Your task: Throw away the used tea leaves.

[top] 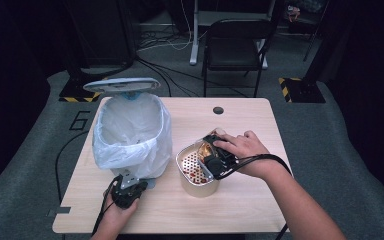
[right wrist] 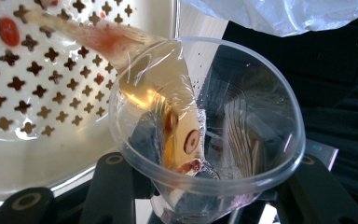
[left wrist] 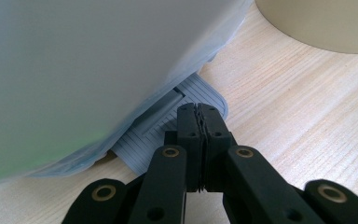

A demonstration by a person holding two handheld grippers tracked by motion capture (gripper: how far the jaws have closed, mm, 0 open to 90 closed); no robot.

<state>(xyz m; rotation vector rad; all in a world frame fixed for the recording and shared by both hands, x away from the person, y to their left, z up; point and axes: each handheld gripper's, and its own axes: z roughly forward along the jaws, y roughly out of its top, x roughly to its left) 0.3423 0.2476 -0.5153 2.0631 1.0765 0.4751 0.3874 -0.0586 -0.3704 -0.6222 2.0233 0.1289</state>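
tea-coloured liquid (right wrist: 177, 98) runs out of a clear plastic cup (right wrist: 214, 140), tipped on its side over a beige container with a perforated strainer insert (top: 192, 162). the stream leaves the cup's rim and falls onto the strainer plate (right wrist: 42, 84), whose cross-shaped holes carry a few red bits. the right gripper (top: 215, 155) has its jaws clamped on the cup, one black jaw on each side of the cup wall in the right gripper view, and the right hand (top: 245, 150) lies over the gripper's body. a small round slice (right wrist: 192, 141) and a red piece sit in the liquid left inside the cup.

the container stands on the wooden table (top: 240, 200) near the middle, towards the right edge. just beside it on the left stands a pedal bin lined with a white plastic bag (top: 130, 132), its grey lid (top: 121, 84) raised at the far side. the left gripper (left wrist: 199, 116) has its jaws closed together with nothing between them, and their tips rest on the bin's ribbed grey pedal (left wrist: 168, 126) at the foot of the bin, near the table's front left. the left hand (top: 117, 210) holds that gripper close to the front edge. the bag's loose fold hangs down over the pedal's back part.
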